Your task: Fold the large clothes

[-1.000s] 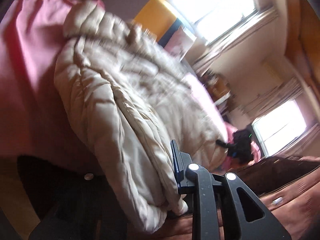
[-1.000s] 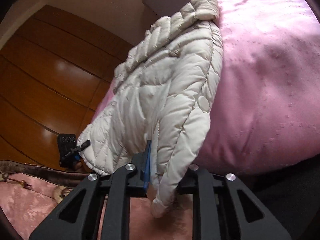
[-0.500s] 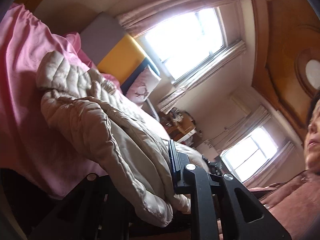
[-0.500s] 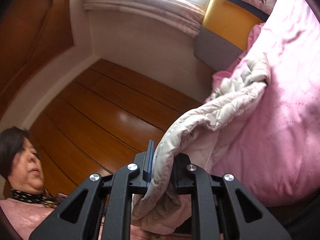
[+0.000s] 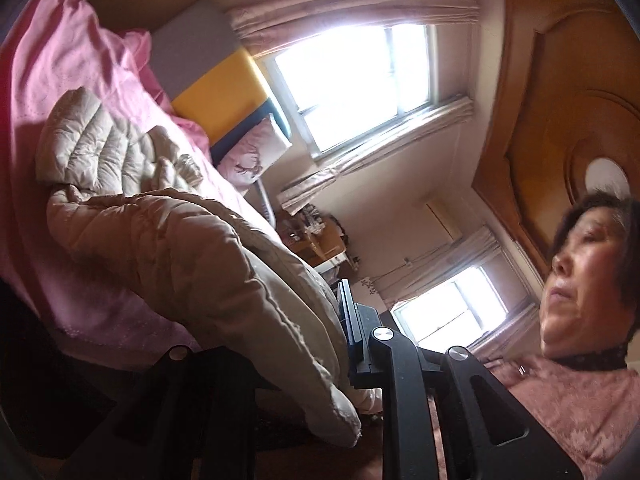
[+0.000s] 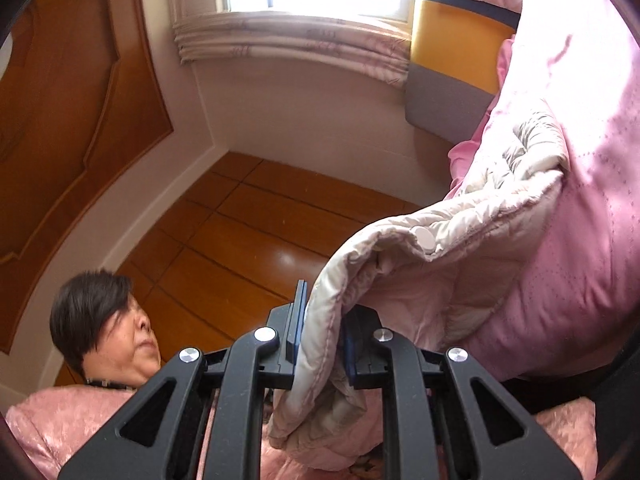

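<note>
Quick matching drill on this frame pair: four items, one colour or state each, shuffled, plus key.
1. jacket
2. bedspread
3. floor
4. right gripper

A. glossy brown wood
B. shut on a fabric edge
C. pink
D. beige, quilted

Pairs: 1-D, 2-C, 3-A, 4-B

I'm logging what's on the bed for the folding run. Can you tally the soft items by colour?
Beige: 1, the quilted jacket, clamped by the left gripper and the right gripper.
Pink: 1, the bedspread.
Pale with a deer print: 1, the pillow.
Total: 3
</note>
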Demonstrator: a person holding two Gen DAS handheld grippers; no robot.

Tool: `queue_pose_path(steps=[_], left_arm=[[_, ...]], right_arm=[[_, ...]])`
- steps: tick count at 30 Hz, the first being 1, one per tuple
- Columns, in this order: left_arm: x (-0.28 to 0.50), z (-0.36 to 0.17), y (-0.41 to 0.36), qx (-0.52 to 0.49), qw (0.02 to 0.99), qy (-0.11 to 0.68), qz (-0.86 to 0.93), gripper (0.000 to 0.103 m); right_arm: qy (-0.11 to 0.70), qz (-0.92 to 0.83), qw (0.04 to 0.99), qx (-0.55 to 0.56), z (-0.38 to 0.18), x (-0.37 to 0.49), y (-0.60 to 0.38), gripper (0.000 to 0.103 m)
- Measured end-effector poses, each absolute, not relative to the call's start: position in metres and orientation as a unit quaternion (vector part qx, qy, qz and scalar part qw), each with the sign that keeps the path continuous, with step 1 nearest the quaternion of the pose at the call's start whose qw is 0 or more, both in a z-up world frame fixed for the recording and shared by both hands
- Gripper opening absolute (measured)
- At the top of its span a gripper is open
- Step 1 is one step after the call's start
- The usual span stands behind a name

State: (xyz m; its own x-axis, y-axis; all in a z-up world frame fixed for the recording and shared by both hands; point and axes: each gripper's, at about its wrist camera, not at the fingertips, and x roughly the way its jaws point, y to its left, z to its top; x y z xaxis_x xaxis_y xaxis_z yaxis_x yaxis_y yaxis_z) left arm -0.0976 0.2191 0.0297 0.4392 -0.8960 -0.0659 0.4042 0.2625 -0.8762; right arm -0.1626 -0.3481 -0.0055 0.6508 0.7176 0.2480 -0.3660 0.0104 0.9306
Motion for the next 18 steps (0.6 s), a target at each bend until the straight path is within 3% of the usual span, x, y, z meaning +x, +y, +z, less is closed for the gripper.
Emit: queue_pose_path(steps=[18], left_arm=[[0.068, 0.015, 0.2, -0.38, 0.784, 0.348, -0.346, 0.019]], right_arm=[[0.187, 0.291, 0.713, 0.61, -0.016, 0.011, -0.356, 0.016]])
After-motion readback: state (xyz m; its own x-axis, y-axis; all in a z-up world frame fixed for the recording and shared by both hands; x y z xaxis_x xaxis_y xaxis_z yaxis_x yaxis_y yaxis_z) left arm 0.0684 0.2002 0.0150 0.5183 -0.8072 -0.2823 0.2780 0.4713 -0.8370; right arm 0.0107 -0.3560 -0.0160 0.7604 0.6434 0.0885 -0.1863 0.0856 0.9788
